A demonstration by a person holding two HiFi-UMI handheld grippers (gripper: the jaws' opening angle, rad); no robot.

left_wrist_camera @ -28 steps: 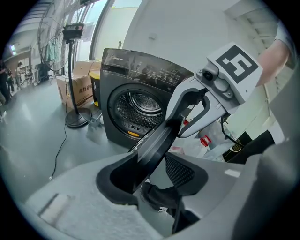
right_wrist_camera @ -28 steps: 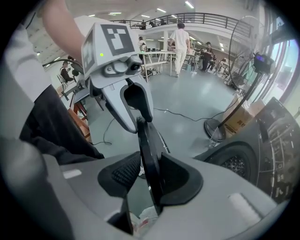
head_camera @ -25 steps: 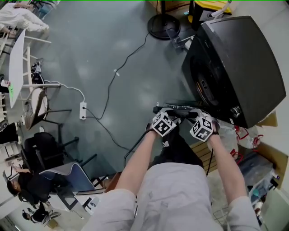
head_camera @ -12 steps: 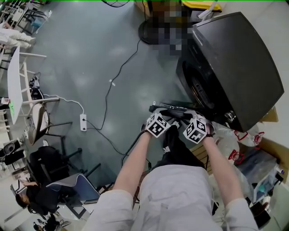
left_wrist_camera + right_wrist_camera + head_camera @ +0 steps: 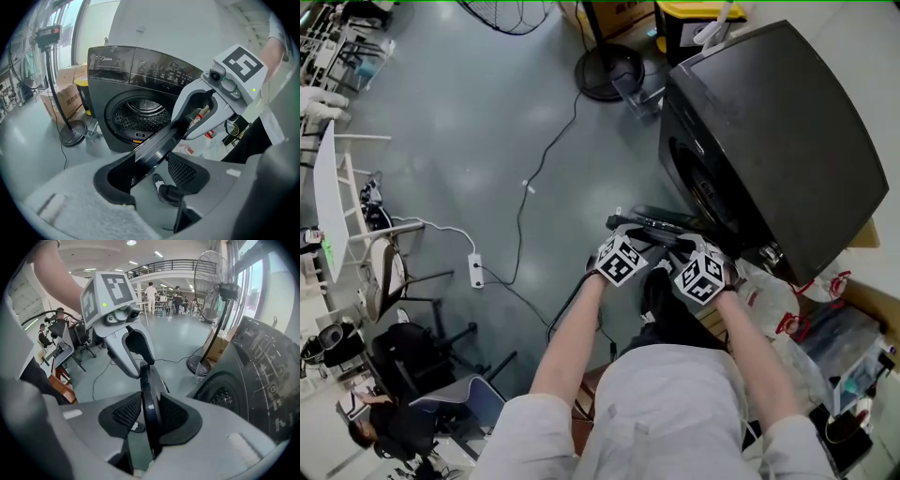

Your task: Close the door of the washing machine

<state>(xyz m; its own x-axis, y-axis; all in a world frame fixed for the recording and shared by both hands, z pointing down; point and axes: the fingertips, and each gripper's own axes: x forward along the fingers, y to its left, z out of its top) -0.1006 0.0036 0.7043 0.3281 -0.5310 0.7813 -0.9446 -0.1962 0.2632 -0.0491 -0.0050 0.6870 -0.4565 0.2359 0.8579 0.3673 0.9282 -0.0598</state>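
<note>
The dark front-loading washing machine (image 5: 769, 141) stands at the right, and its drum opening (image 5: 140, 115) is uncovered. The round door (image 5: 661, 220) juts out from the machine's front. Both grippers are at its outer rim. My left gripper (image 5: 642, 230) is open, and the door's rim (image 5: 157, 145) runs slantwise between its jaws. My right gripper (image 5: 684, 242) is shut on the door (image 5: 149, 394), which stands edge-on between its two mesh pads (image 5: 125, 413). Each gripper view also shows the other gripper across the rim: the right gripper (image 5: 206, 117) and the left gripper (image 5: 124, 343).
A standing fan's base (image 5: 607, 70) and a yellow bin (image 5: 698, 14) sit beside the machine. A cable (image 5: 539, 159) and a power strip (image 5: 474, 270) lie on the grey floor. Chairs (image 5: 403, 347) stand at the left. Bags (image 5: 778, 300) lie at the right. Cardboard boxes (image 5: 65, 96) are behind the fan.
Both grippers have shifted a little to the left in the head view, staying at the door's rim. The machine now fills more of the view's upper right.
</note>
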